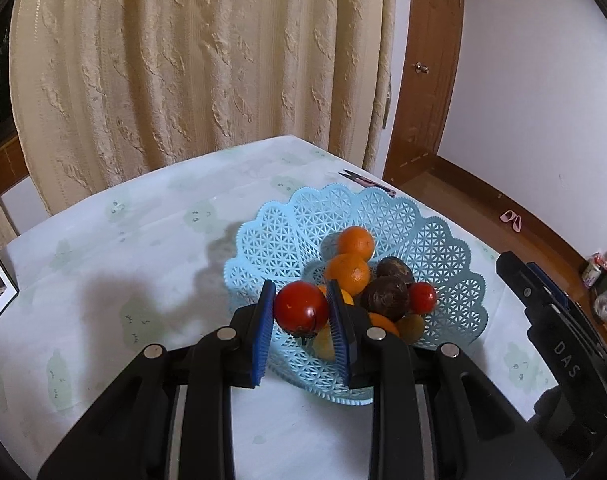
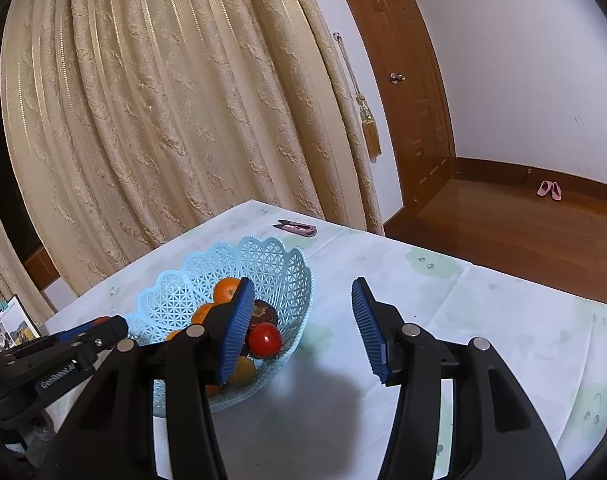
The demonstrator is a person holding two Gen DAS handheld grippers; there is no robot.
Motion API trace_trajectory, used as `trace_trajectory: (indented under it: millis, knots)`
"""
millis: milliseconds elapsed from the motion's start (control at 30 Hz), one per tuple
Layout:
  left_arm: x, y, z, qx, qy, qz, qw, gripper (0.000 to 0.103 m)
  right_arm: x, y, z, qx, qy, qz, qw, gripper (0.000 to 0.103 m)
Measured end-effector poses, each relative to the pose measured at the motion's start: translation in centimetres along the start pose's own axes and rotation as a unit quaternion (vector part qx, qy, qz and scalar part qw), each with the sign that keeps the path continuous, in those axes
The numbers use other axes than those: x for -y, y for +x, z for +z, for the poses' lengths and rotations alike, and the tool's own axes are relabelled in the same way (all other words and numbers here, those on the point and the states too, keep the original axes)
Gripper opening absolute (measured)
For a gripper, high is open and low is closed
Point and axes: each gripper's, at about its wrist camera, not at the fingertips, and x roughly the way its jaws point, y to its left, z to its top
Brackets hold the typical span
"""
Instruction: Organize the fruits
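A light blue lattice basket (image 1: 443, 248) stands on the table and holds oranges (image 1: 348, 272), two dark brown fruits (image 1: 385, 298), a red tomato (image 1: 422, 298) and a yellowish fruit. My left gripper (image 1: 301, 308) is shut on another red tomato (image 1: 300, 307), held just above the basket's near rim. In the right wrist view the basket (image 2: 271, 264) sits at centre left with a tomato (image 2: 265, 340) inside. My right gripper (image 2: 303, 320) is open and empty, its left pad over the basket's edge, its right pad over bare cloth. The left gripper's body (image 2: 83, 340) shows at the left.
The table wears a pale cloth (image 1: 143, 260) with faint green prints. Small pink snips (image 2: 297, 227) lie near the far edge behind the basket. A beige curtain hangs close behind the table. A photo card (image 2: 11, 332) stands at the far left. The wooden floor lies to the right.
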Motion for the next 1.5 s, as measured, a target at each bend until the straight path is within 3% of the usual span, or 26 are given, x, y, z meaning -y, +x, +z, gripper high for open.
trace_trajectory:
  millis: [167,200,233,267,633,867,1000,1300,1500]
  knots:
    - [-0.2,0.7,-0.1,-0.005,-0.008,0.004,0.9999,0.029,0.1,0.0,0.0,0.001,0.002,-0.002,1.0,0.057]
    - [-0.3,0.7,-0.1,-0.005,-0.011,0.004,0.9999,0.037,0.1,-0.1,0.1,0.003,0.003,-0.003,1.0,0.063]
    - [-0.4,0.7,-0.1,-0.003,-0.013,0.006,0.9999,0.053,0.2,-0.2,0.1,0.007,0.004,-0.004,1.0,0.064]
    - [-0.6,0.5,-0.1,0.006,-0.017,0.013,0.9998,0.059,0.2,-0.3,0.1,0.01,0.004,-0.006,1.0,0.064]
    - [-1.1,-1.4,-0.1,0.045,-0.019,0.045,0.9978,0.081,0.6,-0.6,0.2,0.022,0.008,-0.014,1.0,0.074]
    - [-1.1,-2.8,-0.1,0.065,-0.01,0.063,0.9958,0.089,0.8,-0.7,0.1,0.026,0.009,-0.016,0.999,0.084]
    - [-1.3,-3.3,-0.2,0.074,-0.011,0.074,0.9944,0.09,0.8,-0.7,0.0,0.028,0.01,-0.017,0.999,0.095]
    - [-1.4,-4.2,-0.1,0.089,0.001,0.095,0.9915,0.091,0.7,-1.4,-0.4,0.039,0.008,-0.027,0.999,0.097]
    - [-1.1,-4.8,-0.1,0.095,0.01,0.103,0.9901,0.093,-0.6,-2.9,-1.0,0.073,-0.023,-0.024,0.997,0.1]
